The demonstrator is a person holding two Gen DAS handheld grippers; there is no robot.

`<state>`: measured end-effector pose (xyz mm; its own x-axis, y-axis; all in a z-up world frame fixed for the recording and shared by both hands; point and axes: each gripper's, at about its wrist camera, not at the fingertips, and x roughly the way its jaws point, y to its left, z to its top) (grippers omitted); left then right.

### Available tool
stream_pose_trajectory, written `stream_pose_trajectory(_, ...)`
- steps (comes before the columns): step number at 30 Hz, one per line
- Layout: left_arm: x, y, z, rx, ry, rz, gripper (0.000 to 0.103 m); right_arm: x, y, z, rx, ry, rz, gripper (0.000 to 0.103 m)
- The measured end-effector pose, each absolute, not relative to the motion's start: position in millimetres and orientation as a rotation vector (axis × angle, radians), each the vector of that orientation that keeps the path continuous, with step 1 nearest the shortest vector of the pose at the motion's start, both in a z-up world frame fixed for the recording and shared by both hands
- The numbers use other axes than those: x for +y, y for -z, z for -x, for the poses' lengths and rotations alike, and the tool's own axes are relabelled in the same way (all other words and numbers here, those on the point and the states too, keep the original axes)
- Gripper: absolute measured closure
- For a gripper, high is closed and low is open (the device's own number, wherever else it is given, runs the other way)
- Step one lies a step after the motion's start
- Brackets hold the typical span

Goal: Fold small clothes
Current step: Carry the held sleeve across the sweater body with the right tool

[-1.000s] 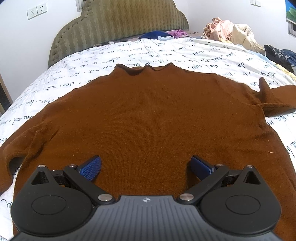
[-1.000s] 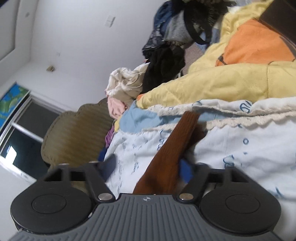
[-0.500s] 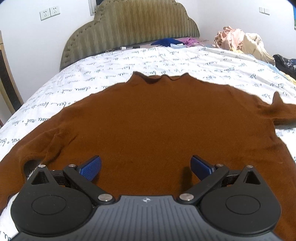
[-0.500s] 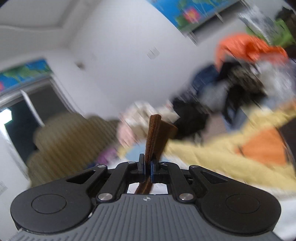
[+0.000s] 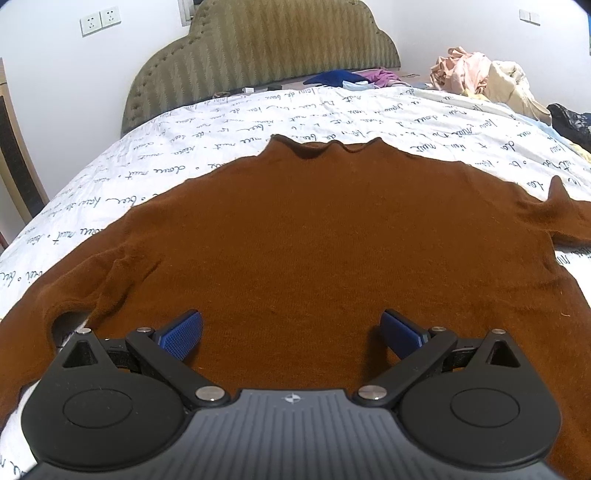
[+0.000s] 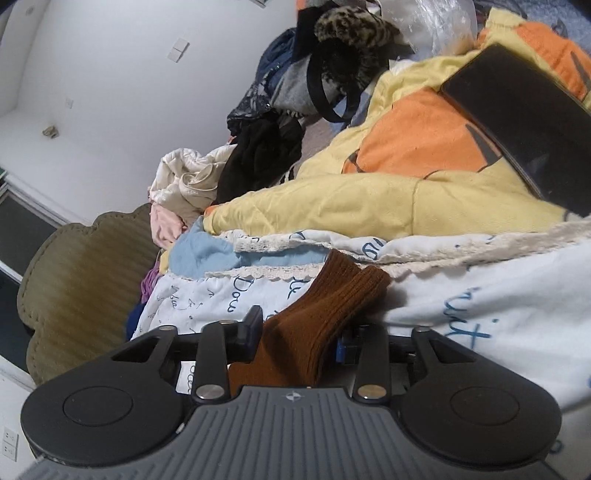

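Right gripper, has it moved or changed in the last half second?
Yes. The right gripper has opened around the sweater cuff and tipped down from the wall toward the bedsheet.

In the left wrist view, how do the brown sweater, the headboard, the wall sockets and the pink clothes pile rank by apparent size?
As they look:
1. sweater, nearest the camera
2. headboard
3. pink clothes pile
4. wall sockets
True sizes are unsure: the headboard lies far back.
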<state>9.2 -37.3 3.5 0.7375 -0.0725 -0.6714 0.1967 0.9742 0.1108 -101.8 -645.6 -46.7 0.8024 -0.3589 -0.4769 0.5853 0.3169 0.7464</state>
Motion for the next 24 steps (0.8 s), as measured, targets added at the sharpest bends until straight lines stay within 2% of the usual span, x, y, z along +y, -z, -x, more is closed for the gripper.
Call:
stream_pose_trajectory(6, -26, -5, -22, 0.756, 0.077, -0.167, 0.0, -596, -4, 90, 0.255, 0.656, -0.754, 0.092)
stream_pose_trajectory(12, -13, 1, -31, 0.794, 0.043, -0.136, 0.0, -501, -54, 41, 0.335, 0.479, -0.373, 0.092)
stream_pose_trajectory(24, -1, 4, -32, 0.795, 0.034, -0.118, 0.0, -328, -53, -32, 0.486, 0.1, -0.158, 0.092)
